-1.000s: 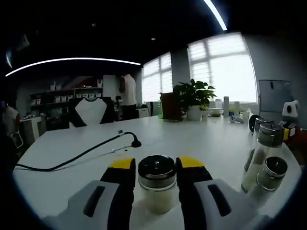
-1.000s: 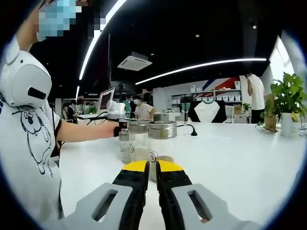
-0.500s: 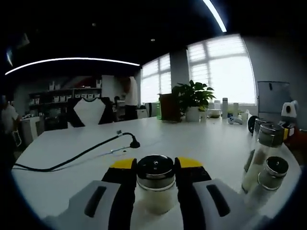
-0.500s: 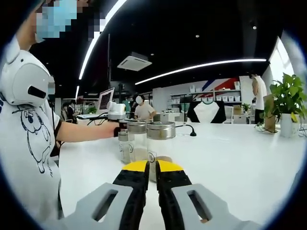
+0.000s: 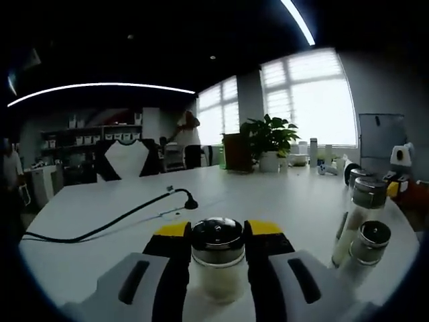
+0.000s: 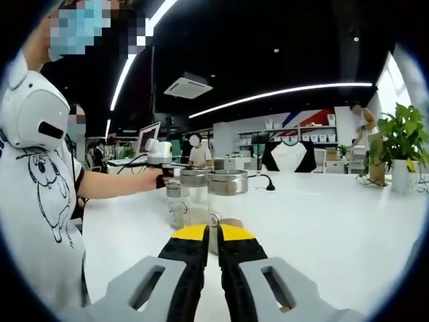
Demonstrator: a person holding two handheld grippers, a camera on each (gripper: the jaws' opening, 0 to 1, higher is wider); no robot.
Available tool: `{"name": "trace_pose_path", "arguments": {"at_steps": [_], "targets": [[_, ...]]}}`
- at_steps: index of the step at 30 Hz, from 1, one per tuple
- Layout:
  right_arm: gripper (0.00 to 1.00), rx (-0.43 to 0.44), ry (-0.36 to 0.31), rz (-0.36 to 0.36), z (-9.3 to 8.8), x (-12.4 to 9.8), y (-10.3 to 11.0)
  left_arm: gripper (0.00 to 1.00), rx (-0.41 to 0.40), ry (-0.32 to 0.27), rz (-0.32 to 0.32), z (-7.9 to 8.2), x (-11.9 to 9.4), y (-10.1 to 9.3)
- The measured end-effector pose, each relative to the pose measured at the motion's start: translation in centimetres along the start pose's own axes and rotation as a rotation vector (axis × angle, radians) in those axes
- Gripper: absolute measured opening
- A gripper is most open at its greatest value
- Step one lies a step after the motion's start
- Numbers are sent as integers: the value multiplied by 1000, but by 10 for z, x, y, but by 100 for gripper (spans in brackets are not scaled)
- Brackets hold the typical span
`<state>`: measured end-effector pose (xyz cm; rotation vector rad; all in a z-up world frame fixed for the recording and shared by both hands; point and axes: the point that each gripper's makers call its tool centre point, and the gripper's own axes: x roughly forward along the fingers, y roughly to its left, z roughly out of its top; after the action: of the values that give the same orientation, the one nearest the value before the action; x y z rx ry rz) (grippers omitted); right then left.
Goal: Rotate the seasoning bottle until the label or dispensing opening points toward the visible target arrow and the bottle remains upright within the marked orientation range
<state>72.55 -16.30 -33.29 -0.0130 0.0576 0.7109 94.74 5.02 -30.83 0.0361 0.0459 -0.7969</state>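
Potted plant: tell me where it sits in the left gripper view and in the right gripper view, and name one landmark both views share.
Left gripper view: the potted plant stands at the far side of the white table, right of centre, in front of the windows.
Right gripper view: the potted plant is at the far right edge, on the table.
Shared landmark: the black cable lying on the table.

Seasoning bottle (image 5: 217,258) — clear glass, steel cap, pale powder inside, upright on white table (image 5: 281,201)
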Motion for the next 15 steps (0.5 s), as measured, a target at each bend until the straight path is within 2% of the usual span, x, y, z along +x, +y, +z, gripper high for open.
{"name": "trace_pose_path", "arguments": {"at_steps": [7, 15], "targets": [[2, -7, 2, 15, 1, 5, 5, 32, 50, -19, -38, 12, -16, -11], [2, -21, -2, 31, 5, 8, 10, 32, 45, -30, -66, 18, -36, -19]]}}
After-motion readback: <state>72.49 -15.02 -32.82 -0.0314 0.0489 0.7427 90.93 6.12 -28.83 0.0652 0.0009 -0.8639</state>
